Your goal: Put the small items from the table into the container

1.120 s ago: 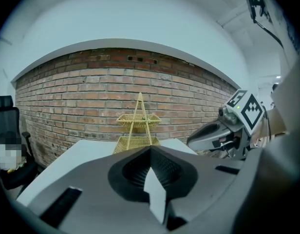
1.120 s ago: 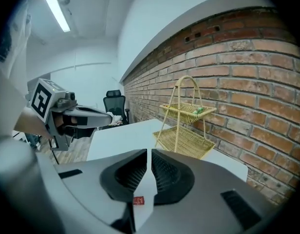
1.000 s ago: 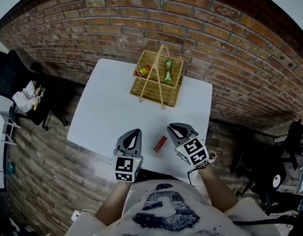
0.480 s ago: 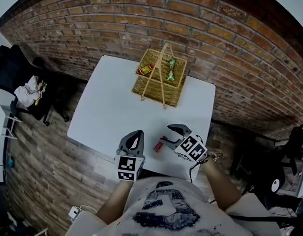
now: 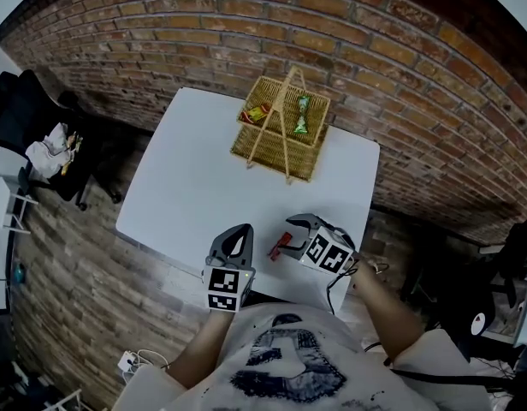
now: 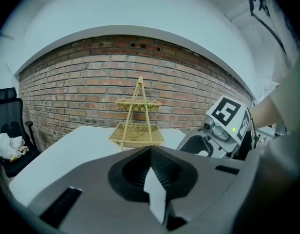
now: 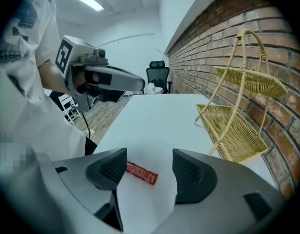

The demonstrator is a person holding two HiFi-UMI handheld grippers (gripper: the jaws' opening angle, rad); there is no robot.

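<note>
Near the front edge of the counter (image 5: 191,187), right of centre: right tongs (image 7: 150,163) angled down at the surface, jaws wide apart and opening. Red snack packet (image 7: 141,173) lies flat on the counter between the two pads, closer to the left-hand pad in the right gripper view. Neither pad presses on it.

Left tongs (image 6: 151,151) just to the left along the same front edge, closed tip to tip, nothing between them, pointing toward the far side. In the head view the packet sits between the two tongs, nearer the right ones.

Wicker basket (image 5: 279,142) stands upright at the far edge, right of centre, well apart from both tongs. Two tiers under a tall looped handle. Upper tier holds a green wrapper (image 5: 301,119) and a red-and-yellow wrapper (image 5: 259,112).

Brick wall (image 5: 375,50) runs behind the far edge. Black office chair (image 5: 20,114) stands off the counter's left side, something pale heaped on its seat.
</note>
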